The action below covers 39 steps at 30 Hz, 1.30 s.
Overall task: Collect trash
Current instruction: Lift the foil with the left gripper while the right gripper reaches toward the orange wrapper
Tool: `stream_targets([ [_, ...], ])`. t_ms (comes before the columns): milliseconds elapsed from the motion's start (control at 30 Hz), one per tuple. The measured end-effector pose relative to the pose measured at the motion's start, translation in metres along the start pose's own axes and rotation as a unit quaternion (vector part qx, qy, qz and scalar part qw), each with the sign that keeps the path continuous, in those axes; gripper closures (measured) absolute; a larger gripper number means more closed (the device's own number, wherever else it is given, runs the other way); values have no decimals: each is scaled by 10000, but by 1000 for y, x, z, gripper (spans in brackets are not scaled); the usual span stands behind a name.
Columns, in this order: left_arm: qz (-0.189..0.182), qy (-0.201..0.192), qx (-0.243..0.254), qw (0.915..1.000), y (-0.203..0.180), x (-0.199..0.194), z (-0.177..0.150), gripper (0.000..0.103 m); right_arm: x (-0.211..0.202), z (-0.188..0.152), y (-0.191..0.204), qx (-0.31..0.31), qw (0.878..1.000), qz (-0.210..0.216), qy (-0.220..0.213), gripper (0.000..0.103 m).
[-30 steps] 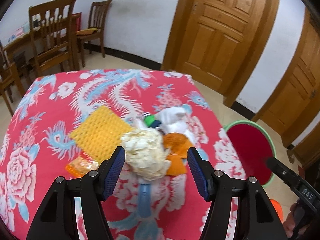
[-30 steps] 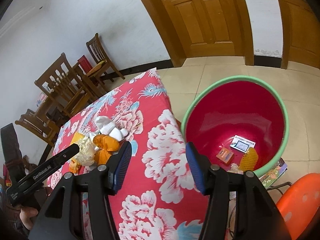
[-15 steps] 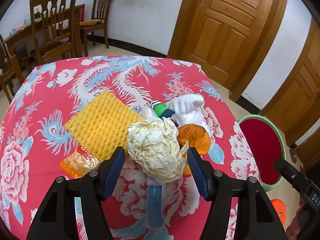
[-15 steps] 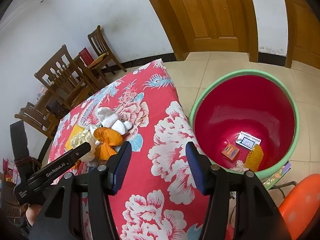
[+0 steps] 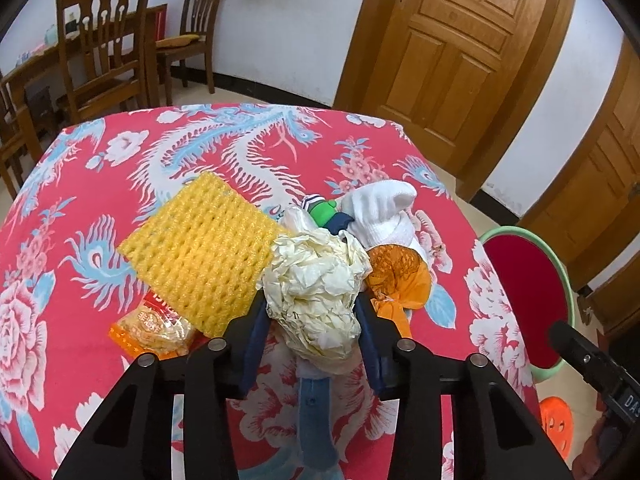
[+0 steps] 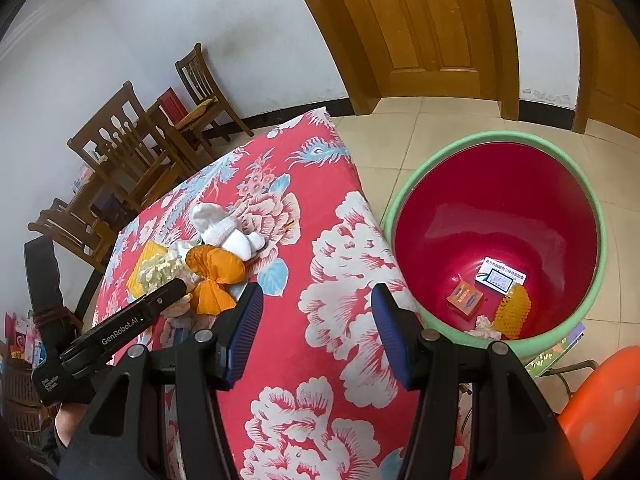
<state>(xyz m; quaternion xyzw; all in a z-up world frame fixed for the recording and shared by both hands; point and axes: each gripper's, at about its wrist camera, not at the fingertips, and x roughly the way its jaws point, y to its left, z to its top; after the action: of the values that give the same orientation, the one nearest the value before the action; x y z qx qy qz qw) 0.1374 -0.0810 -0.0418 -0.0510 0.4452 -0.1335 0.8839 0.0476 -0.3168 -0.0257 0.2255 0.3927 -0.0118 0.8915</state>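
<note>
left gripper (image 5: 312, 320): blue fingers (image 5: 256, 332) closed in against both sides of a crumpled cream plastic bag (image 5: 316, 292), which sits on the counter (image 5: 100, 208) under a red floral cloth. whether the bag is lifted off the cloth, cannot tell.

around the bag, touching or overlapping it: yellow foam fruit net (image 5: 204, 248) to its left, a snack packet (image 5: 152, 328) partly under that net, an orange wrapper (image 5: 396, 276) on the right, a white sock (image 5: 384, 212) behind the wrapper, and a small green-capped item (image 5: 322, 210) between sock and net, too small to identify.

right gripper (image 6: 316, 332): fingers (image 6: 246, 324) spread wide, nothing between them, hovering over the counter's edge near the bin.

red bin with green rim (image 6: 404, 196) stands on the tiled floor just beside the counter. at its bottom: a white card (image 6: 500, 278), a small orange box (image 6: 464, 300), a yellow foam net (image 6: 512, 312) and a pale crumpled scrap (image 6: 484, 326).

orange stool (image 6: 600, 400) near the bin. wooden chairs (image 5: 100, 40) stand well behind the counter.
</note>
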Motion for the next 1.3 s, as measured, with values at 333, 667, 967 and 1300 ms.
stream_targets([
  [333, -143, -395, -156, 9990, 10, -37, 5, 61, 5, -1, 19, -165, 9998, 86, 57, 45],
  [667, 10, -485, -408, 9980, 40, -51, 1, 62, 27, -4, 53, -394, 9985, 248, 282, 45],
  [967, 94, -494, -567, 9971, 60, -52, -3, 61, 63, -10, 85, -659, 9952, 326, 645, 45],
  [1300, 77, -485, -704, 9963, 75, -51, -6, 61, 96, -14, 104, -842, 9919, 259, 921, 55],
])
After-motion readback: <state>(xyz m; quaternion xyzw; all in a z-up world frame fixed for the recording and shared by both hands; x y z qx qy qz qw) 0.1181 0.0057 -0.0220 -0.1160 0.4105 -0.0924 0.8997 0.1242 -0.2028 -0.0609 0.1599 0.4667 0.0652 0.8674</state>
